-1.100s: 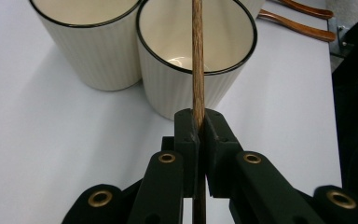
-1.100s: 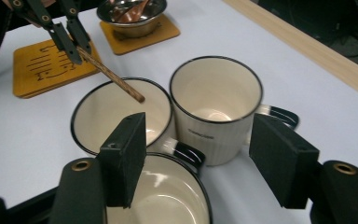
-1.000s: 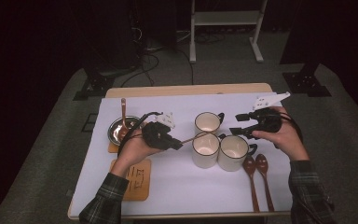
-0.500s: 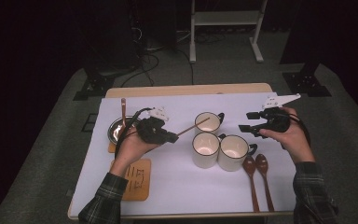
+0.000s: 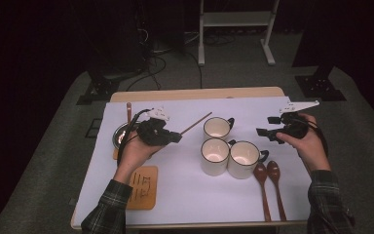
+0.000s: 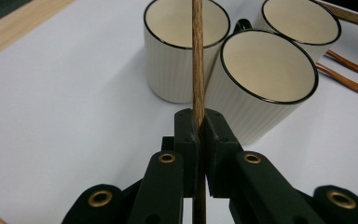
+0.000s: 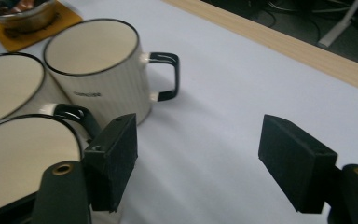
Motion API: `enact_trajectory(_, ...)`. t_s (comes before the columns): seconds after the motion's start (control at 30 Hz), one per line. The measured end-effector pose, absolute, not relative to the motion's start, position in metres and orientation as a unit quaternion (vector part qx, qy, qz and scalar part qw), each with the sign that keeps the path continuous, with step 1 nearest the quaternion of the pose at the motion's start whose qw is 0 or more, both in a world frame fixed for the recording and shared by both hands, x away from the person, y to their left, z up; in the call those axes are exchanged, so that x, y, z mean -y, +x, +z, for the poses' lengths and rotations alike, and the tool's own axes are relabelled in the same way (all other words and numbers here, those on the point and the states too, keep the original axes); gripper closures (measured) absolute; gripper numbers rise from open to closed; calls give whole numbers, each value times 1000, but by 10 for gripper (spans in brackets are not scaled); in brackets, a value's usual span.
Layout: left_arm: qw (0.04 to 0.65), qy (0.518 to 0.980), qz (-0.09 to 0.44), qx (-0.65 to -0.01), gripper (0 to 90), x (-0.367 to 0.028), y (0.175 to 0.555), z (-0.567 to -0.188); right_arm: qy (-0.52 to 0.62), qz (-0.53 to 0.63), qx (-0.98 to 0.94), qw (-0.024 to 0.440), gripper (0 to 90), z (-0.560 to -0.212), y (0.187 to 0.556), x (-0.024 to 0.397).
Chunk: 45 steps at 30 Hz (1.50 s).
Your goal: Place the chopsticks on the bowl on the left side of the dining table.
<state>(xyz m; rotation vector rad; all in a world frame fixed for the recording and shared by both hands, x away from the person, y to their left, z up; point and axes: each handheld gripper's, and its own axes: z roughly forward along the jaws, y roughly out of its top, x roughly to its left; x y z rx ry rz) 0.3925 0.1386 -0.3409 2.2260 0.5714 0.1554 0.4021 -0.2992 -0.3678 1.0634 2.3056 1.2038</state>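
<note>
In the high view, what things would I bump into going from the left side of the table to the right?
Metal bowl → left tongs holding a wooden stick → three white mugs → two wooden spoons → right tongs, wide open with nothing between them.

Both forearms wear dark green plaid sleeves [image 5: 108, 207]. The left gripper [image 5: 175, 138] and the right gripper [image 5: 264, 126] are matte black, each topped by a pale grey three-cornered plate, with a black cable trailing off. Brass-coloured rivets sit in the linkages behind the blocky black fingers [image 7: 116, 161].
</note>
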Motion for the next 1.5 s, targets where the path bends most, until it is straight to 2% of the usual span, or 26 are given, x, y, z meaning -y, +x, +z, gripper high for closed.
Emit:
enact_trajectory(0.7,415,876,65,-236,851,-147,404,-332,446,396,-775,210,247,-402,408,317)
enact_trajectory(1.13,425,868,73,-246,851,-165,415,-329,470,381,-757,246,247,-423,395,322)
enact_trajectory(1.5,420,869,79,-248,851,-172,419,-332,482,366,-759,239,241,-440,396,322)
